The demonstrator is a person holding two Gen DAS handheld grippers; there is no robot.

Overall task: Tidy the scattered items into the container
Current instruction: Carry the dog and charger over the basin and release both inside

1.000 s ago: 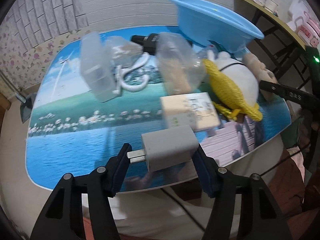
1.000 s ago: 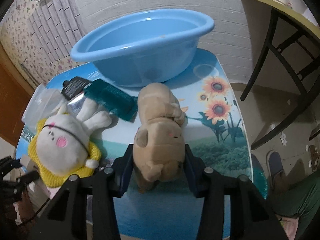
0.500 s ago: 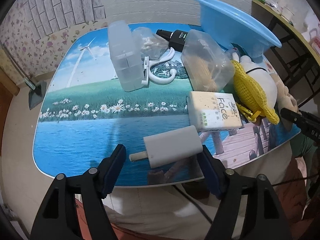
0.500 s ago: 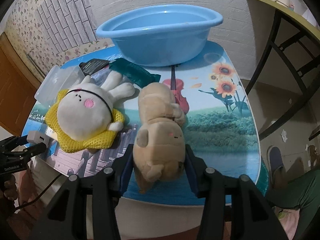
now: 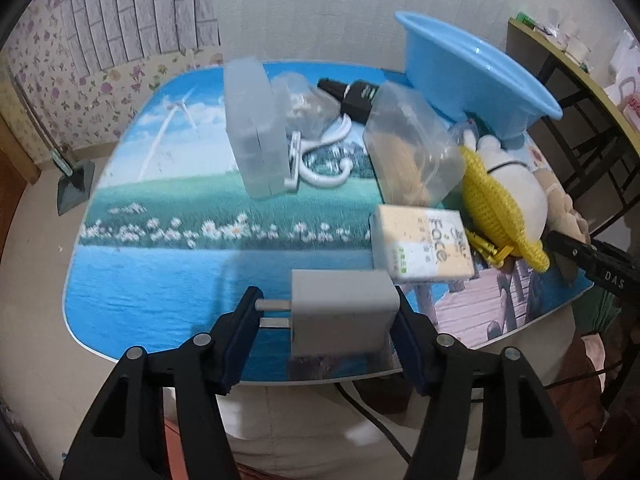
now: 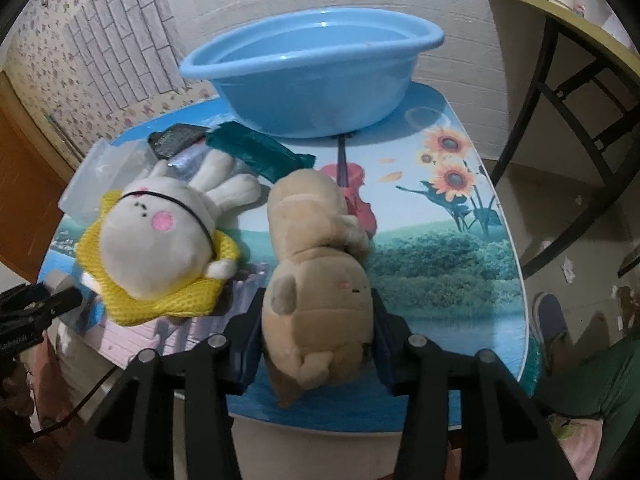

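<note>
Left gripper [image 5: 326, 316] is closing its fingers on the grey charger [image 5: 340, 312], pinched prongs-to-end, so it could twist out. Right gripper [image 6: 318, 320] squeezes the tan plush [image 6: 320, 264]; blue basin [image 6: 312, 76] sits at the tabletop's far end.

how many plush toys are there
2: the tan plush is clamped in the right gripper, and the white bunny lies beside it on the table. None seem hidden.

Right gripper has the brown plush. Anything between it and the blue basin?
Nothing visible blocks it. The right gripper is shut on the brown plush, and the table between plush and blue basin holds only printed pictures. The green packet and white rabbit plush lie off to the left.
</note>
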